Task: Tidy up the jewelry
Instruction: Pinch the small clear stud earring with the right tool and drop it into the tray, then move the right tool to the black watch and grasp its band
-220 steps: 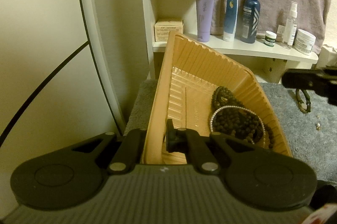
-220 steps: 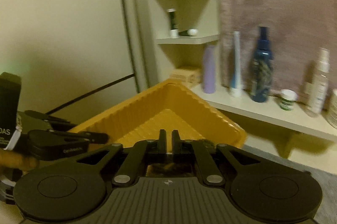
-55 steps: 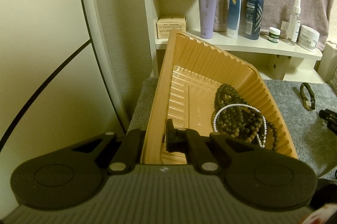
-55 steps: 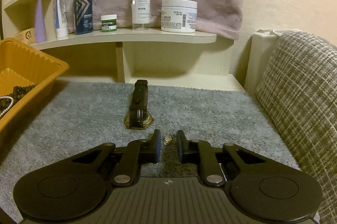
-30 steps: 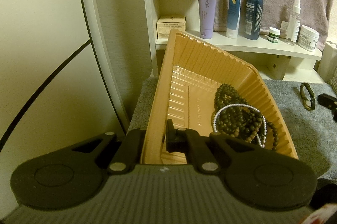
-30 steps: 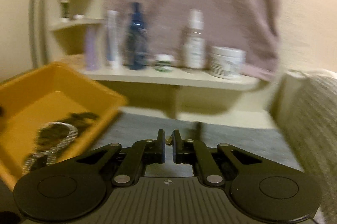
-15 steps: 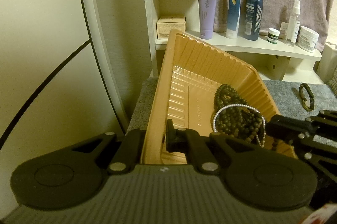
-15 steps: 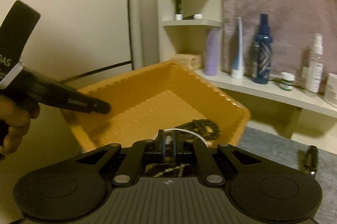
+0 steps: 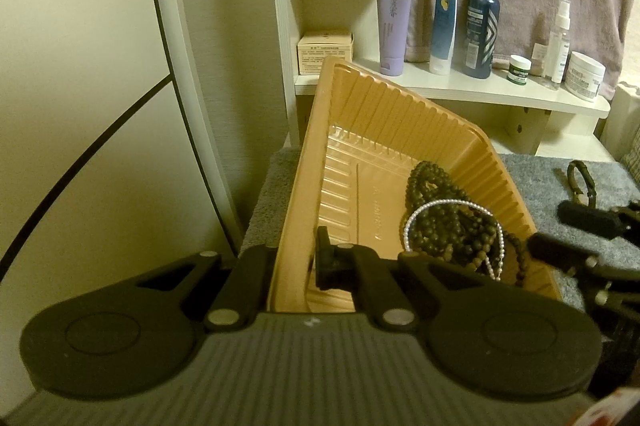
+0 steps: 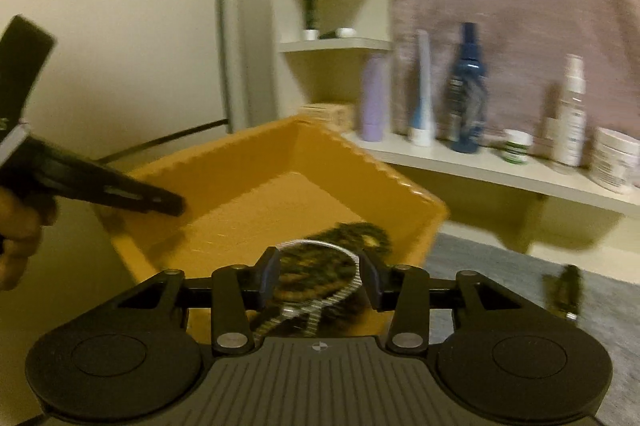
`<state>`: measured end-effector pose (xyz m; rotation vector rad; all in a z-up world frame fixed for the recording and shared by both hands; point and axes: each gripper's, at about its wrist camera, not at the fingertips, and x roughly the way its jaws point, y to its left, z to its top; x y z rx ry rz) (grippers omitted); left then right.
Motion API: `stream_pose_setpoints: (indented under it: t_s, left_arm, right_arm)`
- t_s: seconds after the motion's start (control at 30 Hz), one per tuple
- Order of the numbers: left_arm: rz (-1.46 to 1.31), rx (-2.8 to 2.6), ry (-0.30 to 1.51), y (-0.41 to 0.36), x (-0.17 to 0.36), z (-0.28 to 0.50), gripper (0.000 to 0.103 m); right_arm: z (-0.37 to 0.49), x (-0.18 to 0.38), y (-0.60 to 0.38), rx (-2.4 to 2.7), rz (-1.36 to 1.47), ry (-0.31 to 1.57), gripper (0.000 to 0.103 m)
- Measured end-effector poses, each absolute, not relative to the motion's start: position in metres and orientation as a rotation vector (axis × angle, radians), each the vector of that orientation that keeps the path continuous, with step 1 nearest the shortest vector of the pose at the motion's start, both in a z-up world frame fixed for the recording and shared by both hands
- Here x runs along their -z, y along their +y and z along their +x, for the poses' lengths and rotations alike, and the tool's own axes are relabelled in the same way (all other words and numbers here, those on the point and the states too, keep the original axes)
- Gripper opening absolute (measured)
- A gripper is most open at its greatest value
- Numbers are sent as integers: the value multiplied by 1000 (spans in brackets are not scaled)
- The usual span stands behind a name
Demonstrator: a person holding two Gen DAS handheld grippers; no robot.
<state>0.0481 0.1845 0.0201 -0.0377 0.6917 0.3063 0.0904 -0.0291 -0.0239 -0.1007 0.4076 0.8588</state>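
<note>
Left tool (image 9: 294,258) clamped shut on the near-left wall of the orange tray (image 9: 360,113), one finger inside, one outside. The tray is tipped, its long axis running away toward the shelf (image 9: 480,91). Right tool (image 10: 318,276) hangs over the tray's near-right corner, jaws opening, nothing seen gripped between them. Inside the tray, against its right wall: a heap of dark bead strands (image 9: 444,222) with a white pearl strand (image 9: 448,203) looped over it. Right of the tray, on the grey mat (image 9: 536,177), a dark bracelet (image 9: 582,181) lies lengthwise toward the shelf.
</note>
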Motion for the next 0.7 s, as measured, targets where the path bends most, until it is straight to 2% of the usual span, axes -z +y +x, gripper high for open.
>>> stream_pose_setpoints:
  t_s: [0.43, 0.7]
  left_arm:
    - [-35, -307, 692, 184, -21, 48, 4]
    - [-33, -308, 692, 184, -22, 48, 4]
  right_arm:
    - [152, 42, -109, -437, -61, 459, 44]
    - [184, 57, -121, -361, -103, 494, 44]
